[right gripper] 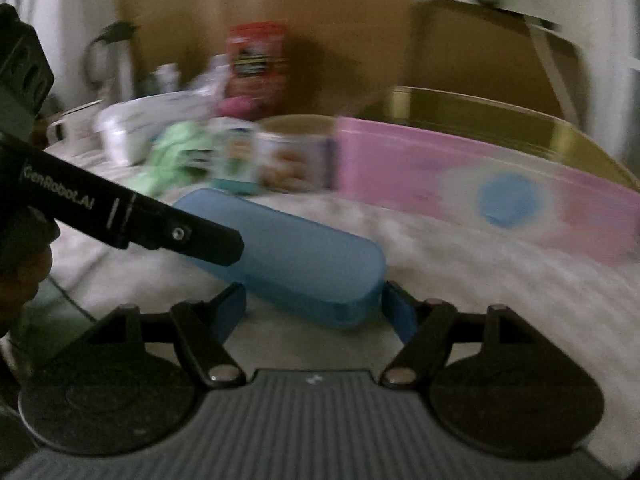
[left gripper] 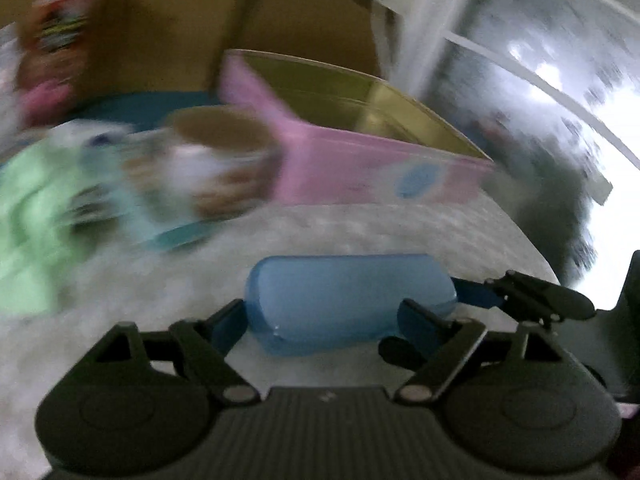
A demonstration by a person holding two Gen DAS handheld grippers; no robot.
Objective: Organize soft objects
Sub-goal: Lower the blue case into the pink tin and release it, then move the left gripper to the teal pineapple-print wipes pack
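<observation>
On the white bedding [right gripper: 460, 280], we see both grippers [left gripper: 320, 316] [right gripper: 316, 308] spread wide around the blue pouch [right gripper: 288, 256], near the pink bin's [right gripper: 460, 176] wall.

White fuzzy cover [right gripper: 460, 280], spread as the bearing surface, mottled and soft-looking. Resting on it, a blue case [right gripper: 288, 256], lying flat and slantwise. Behind the case, a pink tin [right gripper: 460, 172] with a gold inside and a blue spot on its near wall, standing open. Left of the tin and just beside it, a round can [right gripper: 294, 162] with a brown top, blurred. Left of the can, a teal-edged pack [right gripper: 236, 160], then a green cloth [right gripper: 172, 148], crumpled. Farther left of the tin, a white tub [right gripper: 124, 136]. Behind the can, a red-topped jar [right gripper: 254, 60]; too blurred to tell what it stands on.
</observation>
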